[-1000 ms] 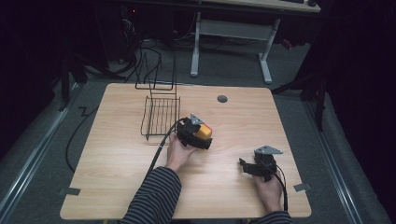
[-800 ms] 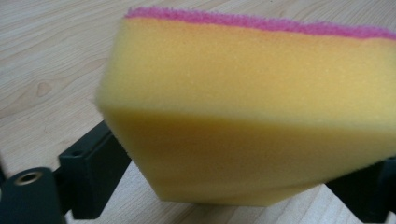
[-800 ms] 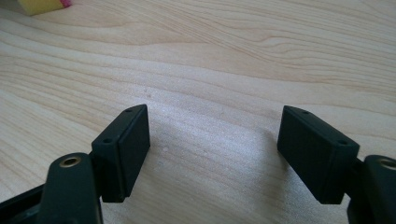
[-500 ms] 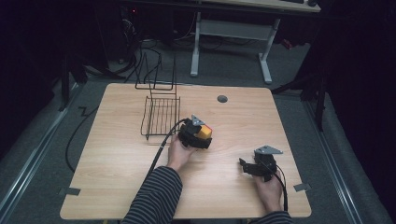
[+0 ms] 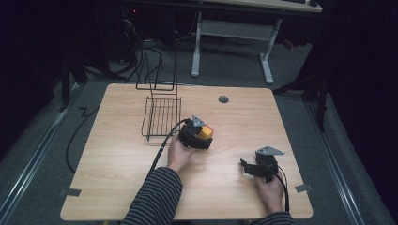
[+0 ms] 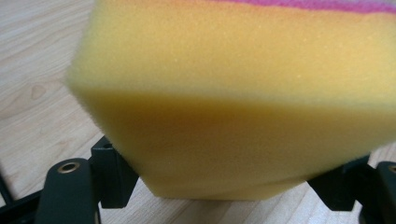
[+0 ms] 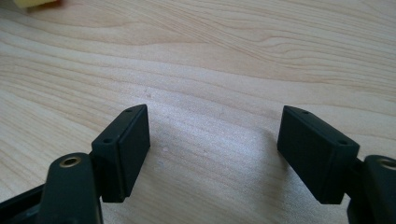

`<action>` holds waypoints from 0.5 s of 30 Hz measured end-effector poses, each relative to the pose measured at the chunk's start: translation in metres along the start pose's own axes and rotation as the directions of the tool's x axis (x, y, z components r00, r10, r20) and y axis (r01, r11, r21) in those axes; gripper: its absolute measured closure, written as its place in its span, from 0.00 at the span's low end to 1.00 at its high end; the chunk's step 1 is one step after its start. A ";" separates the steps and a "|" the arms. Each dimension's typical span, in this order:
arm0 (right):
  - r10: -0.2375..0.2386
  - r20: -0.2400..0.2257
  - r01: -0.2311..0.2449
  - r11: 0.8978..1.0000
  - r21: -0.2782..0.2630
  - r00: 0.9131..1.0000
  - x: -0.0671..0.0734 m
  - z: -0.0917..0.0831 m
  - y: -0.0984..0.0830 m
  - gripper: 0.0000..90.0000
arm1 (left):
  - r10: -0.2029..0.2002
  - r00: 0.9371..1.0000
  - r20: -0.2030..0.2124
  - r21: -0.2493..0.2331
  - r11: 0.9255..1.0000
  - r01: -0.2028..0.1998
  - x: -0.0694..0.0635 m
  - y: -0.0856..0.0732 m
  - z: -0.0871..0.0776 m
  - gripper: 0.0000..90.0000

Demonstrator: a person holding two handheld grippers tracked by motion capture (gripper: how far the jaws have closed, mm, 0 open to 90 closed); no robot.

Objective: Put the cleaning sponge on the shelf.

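A yellow sponge [image 5: 205,132] with a pink top layer sits between the jaws of my left gripper [image 5: 199,134], just above the middle of the wooden table [image 5: 112,178]. In the left gripper view the sponge [image 6: 233,93] spans the whole gap between the two black jaws, and the left gripper [image 6: 224,184] is shut on it. My right gripper [image 5: 247,166] rests low near the table's front right. Its jaws stand open over bare wood in the right gripper view [image 7: 215,140]. A corner of the sponge [image 7: 35,3] shows at the top left there.
A black wire rack [image 5: 162,115] stands on the table just left of and behind the left gripper. A round grey grommet [image 5: 223,99] sits near the far edge. Cables trail from both grippers toward the person. A desk frame [image 5: 232,40] stands beyond the table.
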State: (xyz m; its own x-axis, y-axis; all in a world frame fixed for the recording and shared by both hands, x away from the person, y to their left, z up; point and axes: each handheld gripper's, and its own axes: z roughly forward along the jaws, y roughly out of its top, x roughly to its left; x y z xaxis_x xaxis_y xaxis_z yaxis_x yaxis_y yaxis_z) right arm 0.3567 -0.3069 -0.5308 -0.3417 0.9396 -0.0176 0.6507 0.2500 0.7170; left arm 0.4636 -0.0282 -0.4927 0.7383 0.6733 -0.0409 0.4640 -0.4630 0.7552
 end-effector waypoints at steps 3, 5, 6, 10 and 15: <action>0.000 0.000 0.000 1.000 0.000 1.000 0.000 0.000 0.000 0.28 | 0.006 1.000 0.003 -0.004 1.000 -0.005 0.000 0.001 -0.002 0.26; 0.000 0.000 0.000 1.000 0.000 1.000 0.000 0.000 0.000 0.28 | 0.007 1.000 0.007 -0.002 1.000 -0.007 0.000 0.001 -0.004 0.26; 0.000 0.000 0.000 1.000 0.000 1.000 0.000 0.000 0.000 0.28 | 0.006 1.000 0.006 -0.004 1.000 -0.006 -0.001 0.001 -0.005 0.26; 0.000 0.000 0.000 1.000 0.000 1.000 0.000 0.000 0.000 0.28 | 0.013 1.000 0.018 -0.001 1.000 -0.013 -0.001 0.002 -0.010 0.27; 0.000 0.000 0.000 1.000 0.000 1.000 0.000 0.000 0.000 0.28 | 0.025 0.999 0.026 0.000 1.000 -0.025 -0.002 0.003 -0.017 0.27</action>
State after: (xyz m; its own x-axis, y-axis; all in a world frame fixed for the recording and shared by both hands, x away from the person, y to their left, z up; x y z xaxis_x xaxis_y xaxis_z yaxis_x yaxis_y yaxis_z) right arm 0.3566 -0.3068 -0.5308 -0.3419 0.9396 -0.0175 0.6507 0.2501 0.7170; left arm 0.4556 -0.0210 -0.4790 0.7624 0.6460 -0.0393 0.4453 -0.4796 0.7561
